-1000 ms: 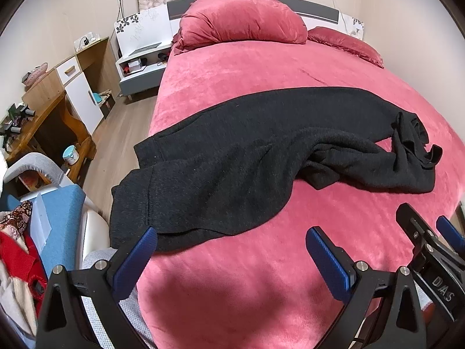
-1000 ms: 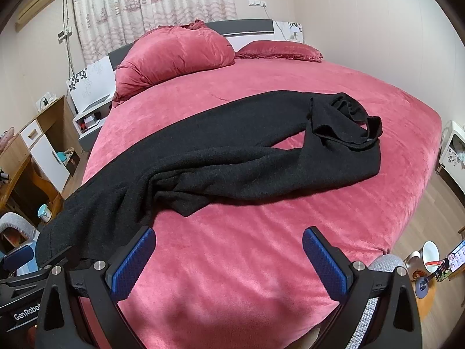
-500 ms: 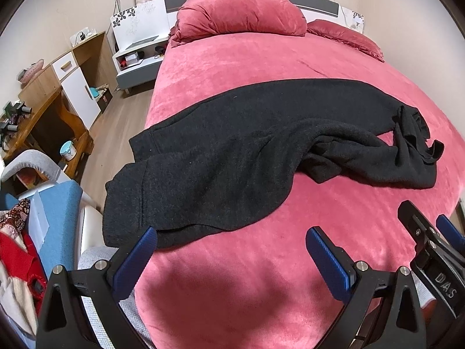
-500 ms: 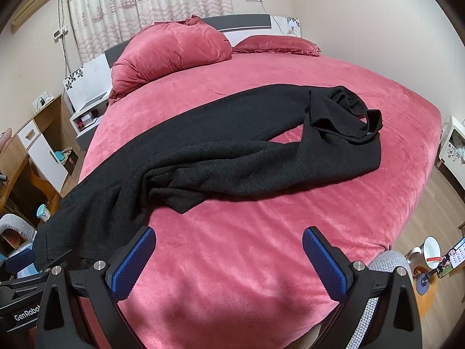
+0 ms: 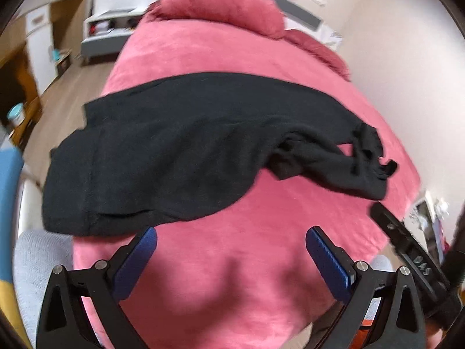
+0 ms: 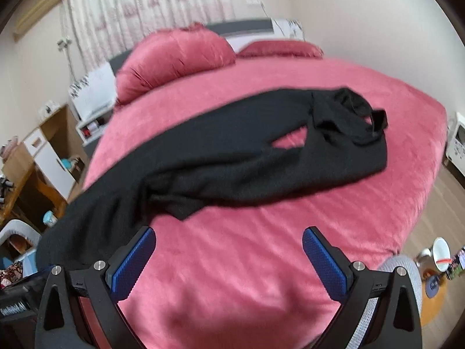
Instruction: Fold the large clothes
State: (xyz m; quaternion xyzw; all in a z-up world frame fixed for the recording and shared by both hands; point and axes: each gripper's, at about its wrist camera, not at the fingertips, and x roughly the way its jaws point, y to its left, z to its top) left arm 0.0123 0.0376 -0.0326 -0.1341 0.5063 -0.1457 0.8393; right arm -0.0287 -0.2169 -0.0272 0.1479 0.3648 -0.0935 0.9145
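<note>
1. Approach step, by my judgement: the black garment (image 5: 186,151) lies unfolded and rumpled across the pink bed (image 5: 232,261), one end draped over the bed's left edge, the bunched end near its right edge.
2. Left claw (image 5: 231,250) hovers above the bed's near edge with its blue pads wide apart, holding nothing.
3. Right claw (image 6: 228,250) likewise, pads spread, empty.
4. Next likely calls for reaching both claws to the garment's near hem and spreading it flat before any fold.

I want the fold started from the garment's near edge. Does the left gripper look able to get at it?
Probably yes. The left gripper is open and empty, and the black garment lies just ahead of its left finger on the pink bedspread, with nothing between them.
</note>
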